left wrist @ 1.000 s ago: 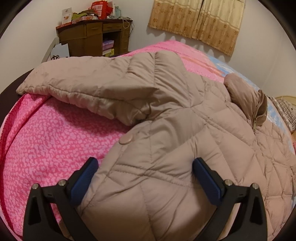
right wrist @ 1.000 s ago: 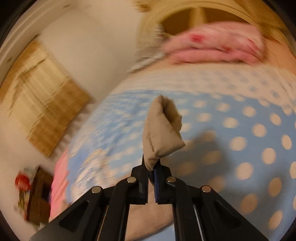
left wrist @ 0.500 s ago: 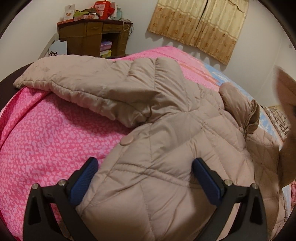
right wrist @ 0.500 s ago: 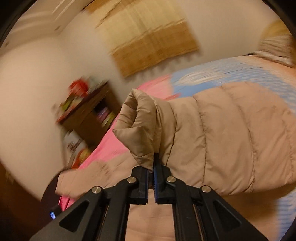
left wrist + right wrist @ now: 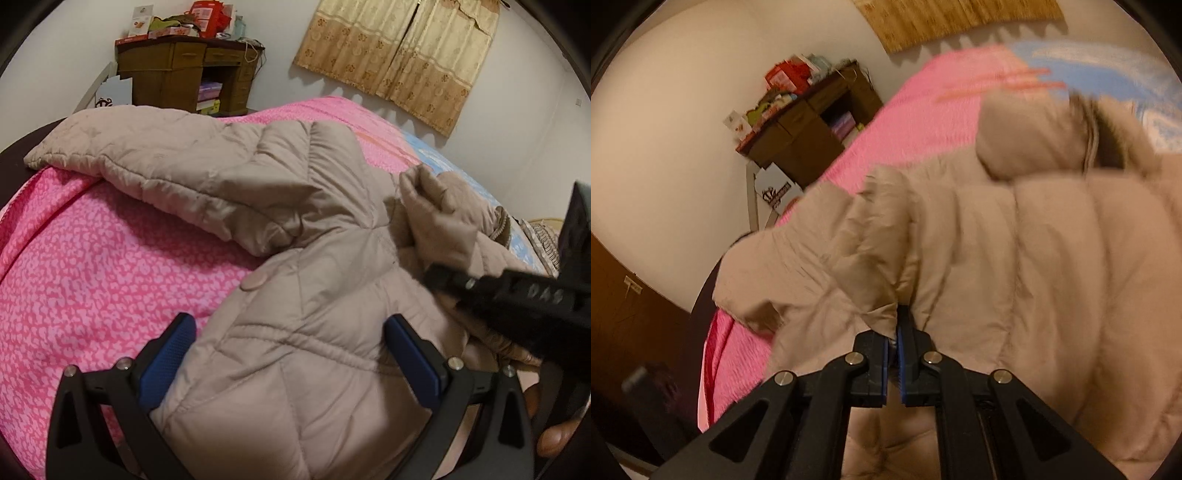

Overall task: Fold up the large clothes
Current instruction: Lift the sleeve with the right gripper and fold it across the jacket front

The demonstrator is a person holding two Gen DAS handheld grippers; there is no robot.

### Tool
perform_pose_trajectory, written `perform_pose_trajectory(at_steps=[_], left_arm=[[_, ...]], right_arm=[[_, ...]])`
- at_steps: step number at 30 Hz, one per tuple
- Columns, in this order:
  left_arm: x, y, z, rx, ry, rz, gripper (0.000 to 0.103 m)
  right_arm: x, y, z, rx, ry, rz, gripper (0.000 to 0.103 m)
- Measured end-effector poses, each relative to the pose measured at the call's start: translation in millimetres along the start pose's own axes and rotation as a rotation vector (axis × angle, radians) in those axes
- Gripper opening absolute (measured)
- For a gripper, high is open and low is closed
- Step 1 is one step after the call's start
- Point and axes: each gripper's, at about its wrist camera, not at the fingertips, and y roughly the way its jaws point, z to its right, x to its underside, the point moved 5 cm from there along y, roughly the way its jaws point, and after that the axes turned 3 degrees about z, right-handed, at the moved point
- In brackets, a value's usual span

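Since the earlier frame your right gripper (image 5: 894, 334) has swung across with the sleeve cuff (image 5: 875, 254) and now appears at the right side of the left wrist view, over the body of the jacket (image 5: 303, 332); your left gripper (image 5: 288, 354) has almost not moved.

You see the bed first, with its pink cover (image 5: 92, 266) over the near and left part and a blue dotted sheet (image 5: 1089, 62) toward the far right edge. The beige quilted jacket lies across the pink cover, one sleeve (image 5: 147, 158) stretched out to the left edge of the bed (its cuff reaches the dark bed frame there). The other sleeve is lifted and folded over the jacket body.

Your right gripper has its jaws pressed together, pinching that cuff. Your left gripper has its jaws spread wide, one finger (image 5: 166, 354) at each side of the jacket's near part; I cannot tell if the pads touch the cloth.
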Motion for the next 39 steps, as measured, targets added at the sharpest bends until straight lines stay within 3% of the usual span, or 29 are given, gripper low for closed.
perform_pose_trajectory(at_steps=[6, 12, 14, 22, 26, 27, 28, 29, 31, 33, 34, 36, 39], left_arm=[[-0.3, 0.6, 1.5, -0.002, 0.001, 0.0, 0.103], [0.1, 0.7, 1.2, -0.003, 0.0, -0.001, 0.103], [-0.4, 0.6, 0.4, -0.004, 0.001, -0.001, 0.103], [0.2, 1.7, 2.3, -0.004, -0.001, -0.001, 0.103], [0.6, 1.6, 2.2, -0.004, -0.002, -0.001, 0.103], [0.1, 3.1, 3.9, -0.004, -0.001, -0.001, 0.103], [-0.1, 3.3, 4.0, -0.004, -0.001, -0.001, 0.103], [-0.3, 3.4, 4.0, -0.004, -0.001, -0.002, 0.103], [0.1, 3.0, 3.6, -0.004, -0.002, -0.001, 0.103], [0.1, 3.1, 3.7, -0.003, -0.002, -0.001, 0.103], [0.0, 3.3, 3.8, -0.002, -0.003, 0.0, 0.103], [-0.2, 3.2, 3.9, 0.002, -0.006, 0.001, 0.103], [-1.3, 2.7, 3.1, 0.02, -0.023, 0.008, 0.103]], right_arm=[[7.6, -6.0, -14.1, -0.017, -0.016, -0.047, 0.005], [-12.1, -51.3, -18.7, -0.141, 0.015, 0.11, 0.005], [-14.3, -51.3, -16.3, -0.176, 0.043, 0.121, 0.005], [5.0, -18.2, -12.7, -0.236, 0.08, -0.06, 0.006], [7.3, -24.1, -24.6, -0.241, 0.019, -0.076, 0.01], [7.4, -27.1, -27.3, -0.243, 0.015, -0.074, 0.017], [7.1, -29.6, -30.7, -0.251, 0.012, -0.072, 0.035], [7.8, -30.7, -34.0, -0.258, 0.009, -0.067, 0.06], [12.0, -29.8, -40.6, -0.214, -0.043, -0.066, 0.075], [13.0, -32.5, -46.3, -0.17, -0.096, -0.055, 0.075], [12.9, -36.9, -50.4, -0.201, -0.105, -0.044, 0.075], [6.5, -52.2, -53.5, -0.258, -0.076, 0.034, 0.075], [-5.9, -63.4, -44.7, -0.219, -0.034, 0.123, 0.075]])
